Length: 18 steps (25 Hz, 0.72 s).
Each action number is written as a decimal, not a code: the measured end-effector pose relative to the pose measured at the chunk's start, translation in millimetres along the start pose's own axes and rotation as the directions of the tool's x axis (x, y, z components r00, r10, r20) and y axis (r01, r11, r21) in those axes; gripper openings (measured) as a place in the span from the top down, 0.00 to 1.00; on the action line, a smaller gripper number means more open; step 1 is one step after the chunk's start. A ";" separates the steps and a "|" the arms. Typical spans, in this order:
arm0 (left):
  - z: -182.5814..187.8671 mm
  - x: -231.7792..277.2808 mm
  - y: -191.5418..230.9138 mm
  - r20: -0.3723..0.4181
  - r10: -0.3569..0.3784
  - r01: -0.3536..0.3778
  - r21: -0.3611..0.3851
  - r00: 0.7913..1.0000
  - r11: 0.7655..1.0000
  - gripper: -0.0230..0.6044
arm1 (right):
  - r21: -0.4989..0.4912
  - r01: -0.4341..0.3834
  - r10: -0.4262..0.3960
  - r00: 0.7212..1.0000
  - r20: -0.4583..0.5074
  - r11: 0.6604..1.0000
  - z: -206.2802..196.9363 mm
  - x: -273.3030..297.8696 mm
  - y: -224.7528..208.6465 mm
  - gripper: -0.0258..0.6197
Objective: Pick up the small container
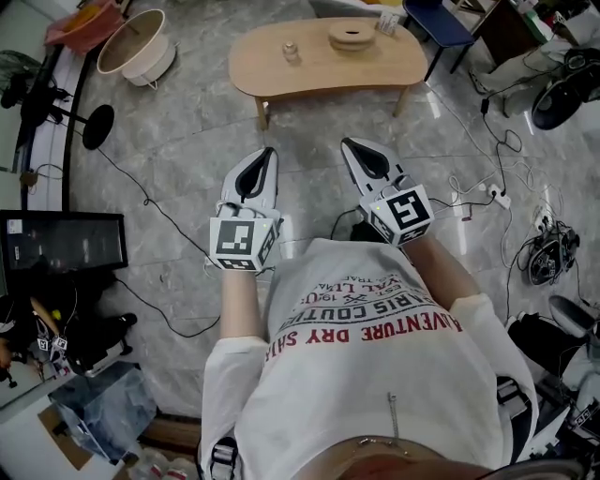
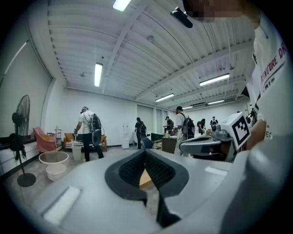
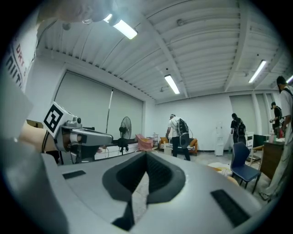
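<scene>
Grippers come first, both held just in front of the person's chest and aimed forward. The left gripper and the right gripper each have their jaws pressed together at the tips, and nothing sits between them.

Under and ahead of them lies grey stone floor, crossed by a black cable. Beyond that stretch of floor stands a low wooden table, its long side running left to right across the path.

The small container stands on the table, left of the table's centre and about midway between its front and back edges. It is well apart from both grippers and straight ahead of them. It looks upright, though it is too small to tell more. It lies closer to the left gripper's line than to the right's, so the left hand seems the nearer 1, and its jaws would have to part first.

A round wooden disc lies toward the table's back edge, right of centre. Past the table's right end is a blue chair. A round tub sits on the floor off the left end. Several people stand at the far wall of a white hall.
</scene>
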<state>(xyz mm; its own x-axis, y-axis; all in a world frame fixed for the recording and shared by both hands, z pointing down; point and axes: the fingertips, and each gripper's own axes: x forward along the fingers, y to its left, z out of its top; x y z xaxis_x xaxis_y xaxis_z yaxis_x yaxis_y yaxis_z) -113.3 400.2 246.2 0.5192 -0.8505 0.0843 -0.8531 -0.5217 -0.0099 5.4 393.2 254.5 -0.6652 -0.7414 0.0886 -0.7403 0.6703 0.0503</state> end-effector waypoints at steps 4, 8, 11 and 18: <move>-9.3 4.9 -5.0 -0.010 -0.041 0.041 -0.007 0.999 0.999 0.82 | 0.010 0.005 -0.005 1.000 -0.007 1.000 -1.6 2.5 -1.2 0.96; -29.1 14.6 -3.7 -0.064 -0.044 0.045 0.013 0.997 0.999 0.47 | 0.008 0.015 -0.015 1.000 -0.025 1.000 -2.6 5.9 -6.9 0.96; -36.3 21.4 7.8 -0.066 -0.019 0.017 -0.036 0.998 0.999 0.44 | 0.011 0.013 -0.013 0.999 -0.044 1.000 -6.9 11.4 -12.8 0.96; -39.6 58.4 38.6 -0.030 0.054 -0.057 -0.122 0.998 0.991 0.44 | 0.032 -0.009 0.012 0.996 -0.085 0.999 -27.2 41.7 -50.9 0.96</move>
<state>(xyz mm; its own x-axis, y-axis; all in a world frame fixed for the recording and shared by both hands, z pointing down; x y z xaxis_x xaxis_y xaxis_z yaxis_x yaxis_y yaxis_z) -118.0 333.1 290.2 0.4709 -0.8749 0.1132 -0.8812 -0.4605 0.1068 18.0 329.0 282.7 -0.6635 -0.7278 0.1736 -0.7367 0.6759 0.0180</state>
